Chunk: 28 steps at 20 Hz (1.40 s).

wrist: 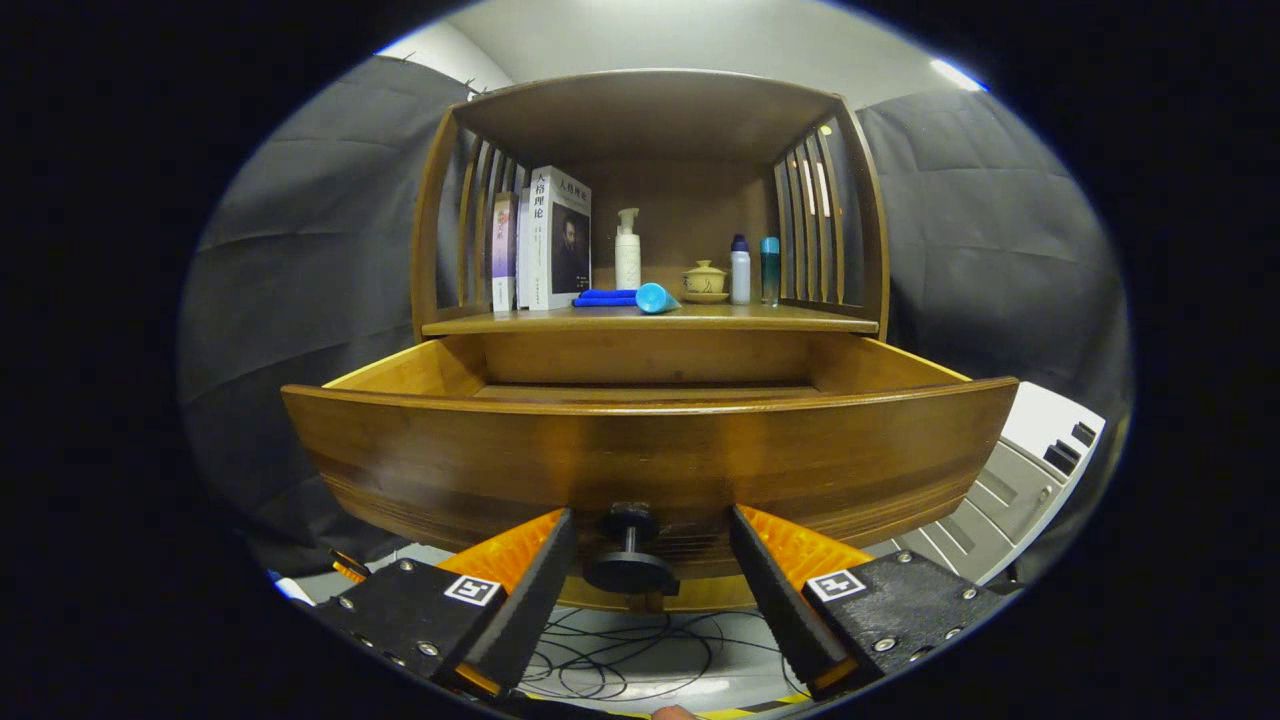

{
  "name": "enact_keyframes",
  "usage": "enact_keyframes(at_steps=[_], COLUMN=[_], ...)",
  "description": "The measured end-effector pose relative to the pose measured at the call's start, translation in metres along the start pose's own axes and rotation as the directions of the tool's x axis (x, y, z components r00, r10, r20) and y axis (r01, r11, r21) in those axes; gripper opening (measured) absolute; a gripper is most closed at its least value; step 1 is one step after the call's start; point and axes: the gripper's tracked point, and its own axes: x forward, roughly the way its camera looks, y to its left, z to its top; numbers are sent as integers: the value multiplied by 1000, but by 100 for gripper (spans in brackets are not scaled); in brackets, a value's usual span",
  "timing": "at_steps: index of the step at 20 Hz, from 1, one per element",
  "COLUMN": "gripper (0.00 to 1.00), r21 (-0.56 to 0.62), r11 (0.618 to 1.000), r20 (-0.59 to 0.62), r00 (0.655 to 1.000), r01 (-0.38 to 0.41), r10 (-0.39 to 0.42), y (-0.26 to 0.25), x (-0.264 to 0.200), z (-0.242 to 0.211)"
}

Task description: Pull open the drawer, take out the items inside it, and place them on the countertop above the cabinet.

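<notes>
gripper (650, 560) open astride knob (630, 560), drawer (650, 450) out

One open drawer (650, 450) with one black knob (630, 560), two books (545, 240), one pump bottle (627, 250), two small bottles (754, 270), one lidded cup (705, 280), one blue cloth (605, 297), one blue cylinder (657, 298), two spread gripper fingers (530, 590).

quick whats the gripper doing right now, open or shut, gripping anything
Gripper: open, fingers spread either side of the black round drawer knob, not pressing on it; the brown wooden drawer is pulled out.
</notes>
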Motion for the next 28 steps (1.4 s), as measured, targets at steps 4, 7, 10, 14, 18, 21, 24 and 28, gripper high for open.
enact_keyframes(at_steps=[4, 7, 10, 14, 18, 21, 24, 28], gripper=[96, 96, 95, 95, 95, 95, 94, 94], r21=[-21, -5, 1, -1, 8, 22, 16, -22], r11=[1000, 1000, 1000, 1000, 1000, 1000, 1000, 999], r20=[19, 12, 6, -3, -19, -11, -24, -8], r00=[1000, 1000, 1000, 1000, 1000, 1000, 1000, 1000], r01=[8, 5, 7, 8, 7, 9, 15, 26], r10=[-7, -5, -7, -8, -7, -9, -15, -26], y=[-1, 0, 0, -2, -3, -3, -1, -1], x=[1, 8, 20, 43, 69, 89, 111, 137], z=[-2, 0, 5, 12, 20, 28, 31, 36])
